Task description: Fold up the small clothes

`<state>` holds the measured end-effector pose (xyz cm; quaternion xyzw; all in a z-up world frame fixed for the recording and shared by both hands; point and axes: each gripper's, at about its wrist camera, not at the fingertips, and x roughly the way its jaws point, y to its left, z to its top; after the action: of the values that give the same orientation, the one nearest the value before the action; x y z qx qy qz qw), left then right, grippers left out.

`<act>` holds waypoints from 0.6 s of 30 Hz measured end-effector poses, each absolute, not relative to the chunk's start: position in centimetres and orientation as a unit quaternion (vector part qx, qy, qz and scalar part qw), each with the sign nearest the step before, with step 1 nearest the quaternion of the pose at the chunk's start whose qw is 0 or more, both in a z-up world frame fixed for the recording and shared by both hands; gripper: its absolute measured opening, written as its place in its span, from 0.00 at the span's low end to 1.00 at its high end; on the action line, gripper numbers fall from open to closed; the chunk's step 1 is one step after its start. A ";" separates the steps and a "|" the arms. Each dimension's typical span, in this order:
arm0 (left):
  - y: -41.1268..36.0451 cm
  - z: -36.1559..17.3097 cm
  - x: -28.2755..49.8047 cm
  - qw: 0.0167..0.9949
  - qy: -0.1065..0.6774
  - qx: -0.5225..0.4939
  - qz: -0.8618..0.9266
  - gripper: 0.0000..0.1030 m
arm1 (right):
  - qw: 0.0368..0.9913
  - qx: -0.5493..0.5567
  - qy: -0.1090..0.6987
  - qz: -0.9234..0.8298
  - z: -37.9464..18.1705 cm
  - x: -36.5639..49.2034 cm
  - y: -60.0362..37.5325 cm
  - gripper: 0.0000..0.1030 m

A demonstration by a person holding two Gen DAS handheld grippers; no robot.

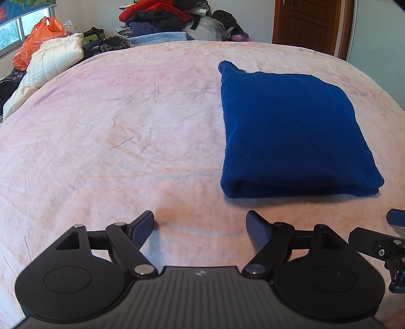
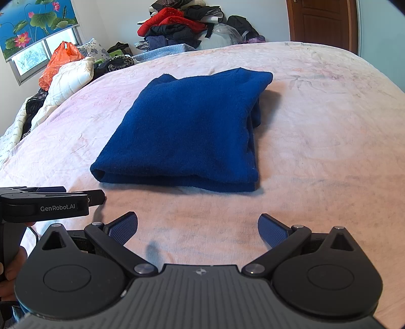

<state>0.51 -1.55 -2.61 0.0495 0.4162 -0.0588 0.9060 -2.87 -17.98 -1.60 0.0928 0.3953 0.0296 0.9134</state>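
Observation:
A blue knit garment (image 1: 291, 131) lies folded into a thick rectangle on the pink bedsheet (image 1: 126, 126). It also shows in the right wrist view (image 2: 187, 131), with its folded edge toward me. My left gripper (image 1: 200, 227) is open and empty, just short of the garment and left of its near edge. My right gripper (image 2: 197, 230) is open and empty, a little in front of the garment's near edge. The left gripper shows from the side at the left of the right wrist view (image 2: 50, 202). Part of the right gripper shows at the right edge of the left wrist view (image 1: 379, 240).
A heap of clothes (image 2: 182, 25) is piled beyond the far edge of the bed. An orange plastic bag (image 2: 58, 60) and a white quilted item (image 2: 68, 78) lie at the far left under a window. A brown door (image 2: 321, 22) stands at the back right.

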 end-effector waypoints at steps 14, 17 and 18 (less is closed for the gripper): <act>-1.6 -2.6 0.5 0.905 0.417 0.051 -0.059 0.77 | 0.914 0.095 0.394 0.029 -1.7 -2.9 -18.0 0.99; -1.7 -2.6 0.5 0.906 0.417 0.051 -0.059 0.77 | 0.914 0.095 0.394 0.029 -1.7 -3.0 -18.0 0.99; -1.7 -2.6 0.5 0.906 0.416 0.052 -0.059 0.78 | 0.914 0.095 0.393 0.029 -1.7 -3.0 -18.1 0.99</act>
<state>0.47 -1.68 -2.60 0.0519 0.4162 -0.0591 0.9059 -2.95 -18.06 -1.73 0.0949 0.3935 0.0291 0.9140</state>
